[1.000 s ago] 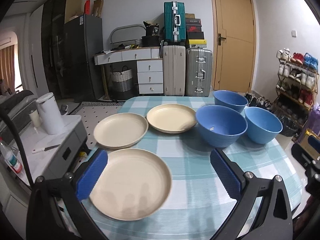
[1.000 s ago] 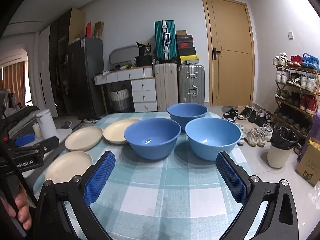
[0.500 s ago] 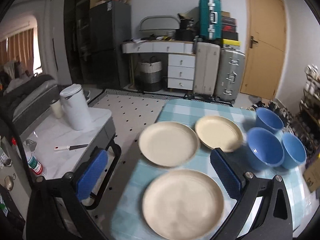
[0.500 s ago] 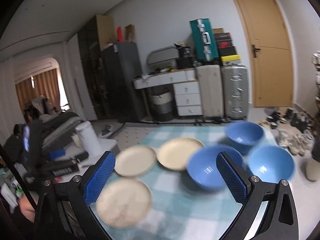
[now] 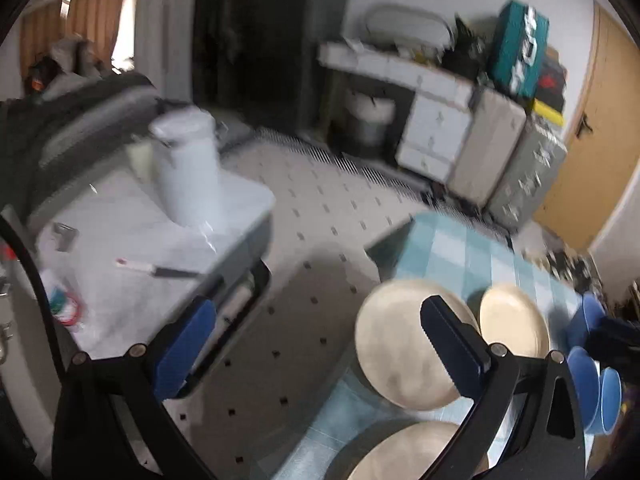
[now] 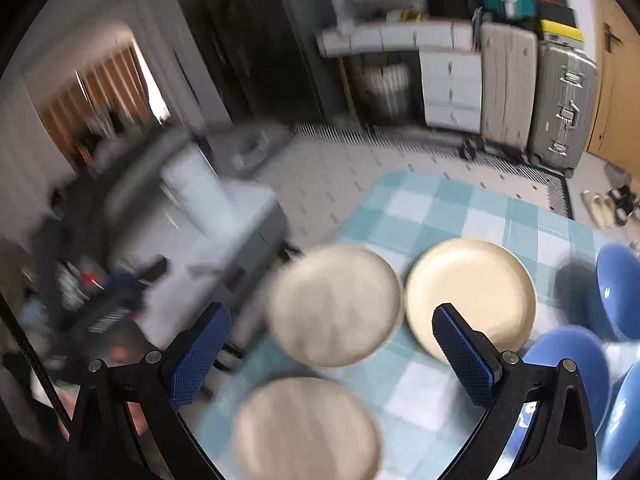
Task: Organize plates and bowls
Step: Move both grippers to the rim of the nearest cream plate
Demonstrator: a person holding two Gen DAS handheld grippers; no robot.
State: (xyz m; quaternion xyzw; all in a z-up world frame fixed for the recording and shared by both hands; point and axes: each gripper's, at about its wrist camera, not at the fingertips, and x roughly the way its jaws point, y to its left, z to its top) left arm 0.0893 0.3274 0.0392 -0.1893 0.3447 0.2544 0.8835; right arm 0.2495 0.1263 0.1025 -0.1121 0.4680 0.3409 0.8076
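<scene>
A: From the left wrist view, what worries you?

B: The left gripper point(image 5: 316, 354) hangs with its jaws spread wide and empty, aimed mostly off the counter point(image 5: 452, 248) edge toward the floor. One finger overlaps the middle plate point(image 5: 394, 344). Close now and it likely clips that rim and tips the plate off the edge.

A: The near plate point(image 5: 412, 454)?

B: Low in the frame, partly hidden.

A: And the right wrist view?

B: The right gripper point(image 6: 332, 350) is tilted down over the plates, jaws apart, holding nothing. The picture is blurred, so aim is uncertain. The far plate point(image 6: 468, 292) sits just beside the middle one; the blue bowls point(image 6: 568, 360) crowd the right, easily knocked in a careless sweep.
</scene>
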